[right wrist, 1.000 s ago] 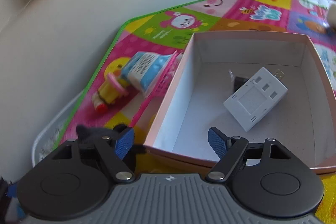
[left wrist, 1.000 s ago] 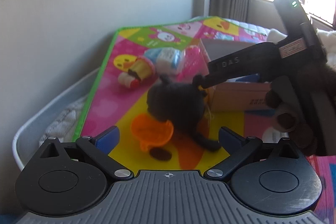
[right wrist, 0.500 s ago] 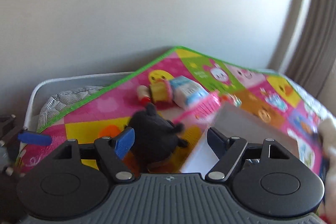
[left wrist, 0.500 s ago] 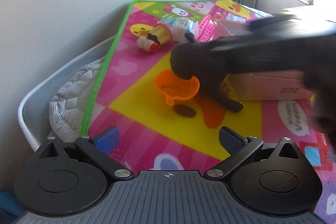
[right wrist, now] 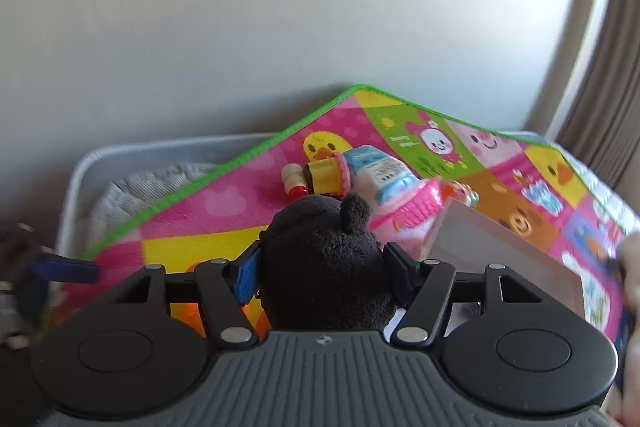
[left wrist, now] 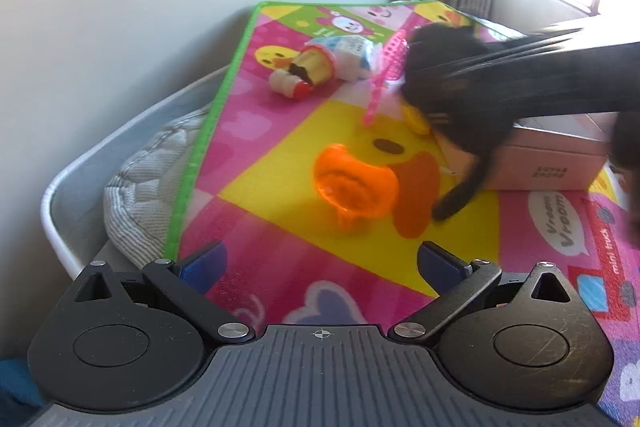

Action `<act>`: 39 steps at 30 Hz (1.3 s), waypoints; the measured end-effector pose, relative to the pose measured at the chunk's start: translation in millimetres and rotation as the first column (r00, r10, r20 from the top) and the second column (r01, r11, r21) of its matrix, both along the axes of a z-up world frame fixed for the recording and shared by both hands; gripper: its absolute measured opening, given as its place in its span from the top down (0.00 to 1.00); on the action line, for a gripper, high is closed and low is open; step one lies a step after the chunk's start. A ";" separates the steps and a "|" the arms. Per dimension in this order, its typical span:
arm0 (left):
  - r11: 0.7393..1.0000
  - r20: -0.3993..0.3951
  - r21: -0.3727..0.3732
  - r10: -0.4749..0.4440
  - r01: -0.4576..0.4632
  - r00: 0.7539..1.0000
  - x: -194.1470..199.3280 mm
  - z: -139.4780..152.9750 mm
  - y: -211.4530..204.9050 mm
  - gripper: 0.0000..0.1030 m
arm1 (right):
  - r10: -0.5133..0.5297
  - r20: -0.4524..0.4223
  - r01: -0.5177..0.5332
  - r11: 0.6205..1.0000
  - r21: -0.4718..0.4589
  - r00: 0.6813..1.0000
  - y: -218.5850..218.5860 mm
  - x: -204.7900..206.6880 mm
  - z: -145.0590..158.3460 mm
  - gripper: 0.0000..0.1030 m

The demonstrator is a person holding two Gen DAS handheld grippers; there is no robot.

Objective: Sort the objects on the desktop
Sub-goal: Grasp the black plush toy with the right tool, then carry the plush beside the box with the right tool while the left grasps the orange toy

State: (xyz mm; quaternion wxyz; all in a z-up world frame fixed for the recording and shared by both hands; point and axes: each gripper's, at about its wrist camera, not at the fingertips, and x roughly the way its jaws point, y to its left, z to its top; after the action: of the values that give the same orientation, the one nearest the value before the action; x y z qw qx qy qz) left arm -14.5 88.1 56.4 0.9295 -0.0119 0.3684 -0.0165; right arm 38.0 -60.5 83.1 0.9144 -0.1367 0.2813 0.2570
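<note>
A bright play mat (left wrist: 320,279), edged in green and printed with cartoon animals, carries everything here. Its far edge runs along the wall, and its left edge overhangs a white tub (left wrist: 100,163) that holds a grey striped cushion (left wrist: 152,183). Near the far left corner of the mat lies a small toy bottle (left wrist: 298,75) with a red cap, touching a blue and white carton (left wrist: 352,53) on its side. Just beside them lies a pink plastic basket (left wrist: 386,67). On the yellow square in the middle of the mat lies an orange plastic cup (left wrist: 354,185), tipped over. Towards the right edge stands a pink cardboard box (left wrist: 548,163).
</note>
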 end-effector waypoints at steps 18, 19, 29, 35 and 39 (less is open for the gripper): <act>0.989 0.065 0.113 -0.108 0.100 0.992 16.7 2.8 -33.2 0.00 | -0.503 -0.252 0.559 0.788 0.258 0.826 -188.3 -29.6 -50.2 0.13; 0.989 0.064 0.112 -0.104 0.097 0.993 19.0 3.3 -33.7 0.00 | -0.561 -0.233 0.606 0.758 0.240 0.794 -193.4 -29.0 -56.9 0.13; 0.992 0.043 0.115 -0.062 0.057 0.997 38.6 1.2 -32.6 0.30 | -0.679 -0.201 0.708 0.688 0.163 0.706 -197.9 -29.0 -104.7 0.00; 0.984 0.031 0.172 -0.055 0.049 0.998 63.7 -8.2 -42.8 0.37 | -0.675 -0.204 0.705 0.691 0.160 0.709 -196.1 -27.5 -105.7 0.00; 0.981 0.016 0.173 -0.091 0.087 0.996 56.8 -8.1 -44.8 0.47 | -0.655 -0.203 0.686 0.697 0.210 0.728 -199.1 -27.2 -99.1 0.00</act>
State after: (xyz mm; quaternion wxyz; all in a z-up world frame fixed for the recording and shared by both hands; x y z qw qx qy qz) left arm 42.3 43.3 48.3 0.9296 0.0851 0.3577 -0.0262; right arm 10.7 -259.6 -16.0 0.9371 0.1161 0.3252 -0.0509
